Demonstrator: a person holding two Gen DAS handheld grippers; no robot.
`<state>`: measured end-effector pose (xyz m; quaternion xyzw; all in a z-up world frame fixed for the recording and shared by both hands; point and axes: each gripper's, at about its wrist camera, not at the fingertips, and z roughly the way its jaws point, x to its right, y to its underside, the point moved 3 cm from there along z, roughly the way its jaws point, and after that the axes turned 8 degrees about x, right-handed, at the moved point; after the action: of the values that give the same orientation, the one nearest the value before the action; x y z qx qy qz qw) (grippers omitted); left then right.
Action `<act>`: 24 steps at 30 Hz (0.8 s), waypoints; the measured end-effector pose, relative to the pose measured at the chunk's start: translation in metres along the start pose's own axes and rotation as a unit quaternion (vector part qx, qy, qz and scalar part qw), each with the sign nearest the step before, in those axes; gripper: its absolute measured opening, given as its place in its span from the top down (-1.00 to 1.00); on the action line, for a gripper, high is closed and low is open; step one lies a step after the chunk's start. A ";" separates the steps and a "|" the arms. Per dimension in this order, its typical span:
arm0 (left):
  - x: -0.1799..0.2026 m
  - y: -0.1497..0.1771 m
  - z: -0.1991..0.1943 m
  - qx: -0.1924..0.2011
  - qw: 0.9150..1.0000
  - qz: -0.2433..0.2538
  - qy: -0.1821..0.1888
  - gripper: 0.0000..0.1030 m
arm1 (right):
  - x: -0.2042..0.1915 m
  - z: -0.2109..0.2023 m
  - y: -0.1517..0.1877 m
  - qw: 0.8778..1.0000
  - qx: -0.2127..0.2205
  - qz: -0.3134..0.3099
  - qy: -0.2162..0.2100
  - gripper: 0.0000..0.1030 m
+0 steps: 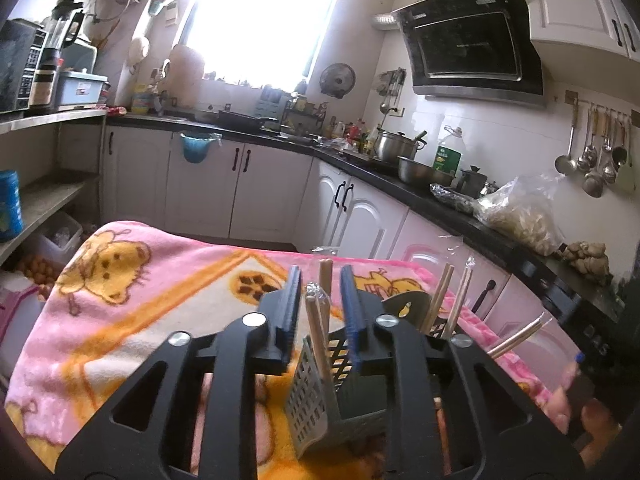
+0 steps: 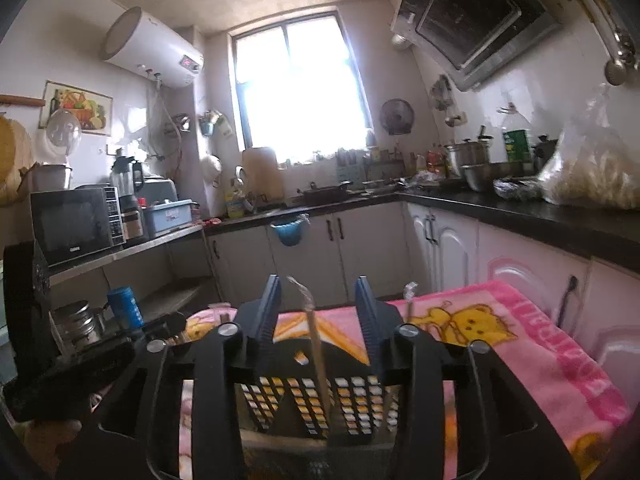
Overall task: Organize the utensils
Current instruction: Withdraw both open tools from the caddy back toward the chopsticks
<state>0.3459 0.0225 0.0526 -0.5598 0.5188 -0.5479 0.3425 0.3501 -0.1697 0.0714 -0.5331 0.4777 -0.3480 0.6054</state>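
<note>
A grey perforated utensil holder [image 1: 320,396] stands on a pink cartoon blanket [image 1: 132,300]. Several plastic-wrapped wooden chopsticks [image 1: 318,328] stand upright in it. My left gripper [image 1: 320,312] is open, its blue-padded jaws either side of two chopsticks above the holder's left compartment. More chopsticks [image 1: 448,300] lean at the right. In the right wrist view the holder [image 2: 320,400] is just below my right gripper [image 2: 318,308], which is open around one wrapped chopstick [image 2: 316,344] without touching it. The left gripper's body [image 2: 80,360] shows at the left.
White kitchen cabinets [image 1: 240,188] and a black counter [image 1: 440,200] with pots, an oil bottle and a plastic bag [image 1: 520,208] run behind and to the right. Shelves with a microwave [image 2: 76,224] and a blue can [image 2: 126,306] stand at the left.
</note>
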 end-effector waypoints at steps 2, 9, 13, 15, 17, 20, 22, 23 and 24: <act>-0.003 0.000 -0.002 -0.004 1.000 -0.007 -0.003 0.42 | 0.003 -0.008 0.001 1.000 -0.007 0.002 0.002 0.26; -0.007 0.001 -0.020 -0.004 1.000 -0.010 -0.009 0.13 | 0.006 -0.038 0.010 0.999 -0.031 -0.005 0.018 0.15; -0.007 0.002 -0.034 -0.008 1.000 -0.003 -0.010 -0.03 | 0.006 -0.048 0.017 0.999 -0.051 -0.004 0.014 0.02; -0.008 0.005 -0.043 -0.011 1.000 0.000 -0.017 -0.14 | 0.004 -0.055 0.019 0.998 -0.056 -0.007 0.012 -0.03; -0.009 0.008 -0.050 -0.016 1.000 -0.006 -0.019 -0.18 | 0.003 -0.060 0.020 0.998 -0.057 -0.014 0.018 -0.11; -0.008 0.012 -0.060 -0.018 1.000 -0.007 -0.018 -0.37 | -0.001 -0.070 0.020 0.998 -0.058 -0.018 0.017 -0.26; -0.006 0.016 -0.069 -0.020 1.000 -0.006 -0.017 -0.45 | -0.002 -0.076 0.021 0.998 -0.062 -0.025 0.020 -0.36; -0.006 0.018 -0.073 -0.023 1.000 -0.007 -0.015 -0.52 | -0.003 -0.079 0.021 0.997 -0.065 -0.028 0.022 -0.37; -0.005 0.020 -0.075 -0.025 1.000 -0.009 -0.014 -0.59 | -0.004 -0.082 0.022 0.997 -0.067 -0.029 0.023 -0.39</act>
<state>0.2695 0.0369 0.0451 -0.5802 0.5224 -0.5299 0.3313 0.2689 -0.1877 0.0531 -0.5778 0.4979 -0.3447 0.5472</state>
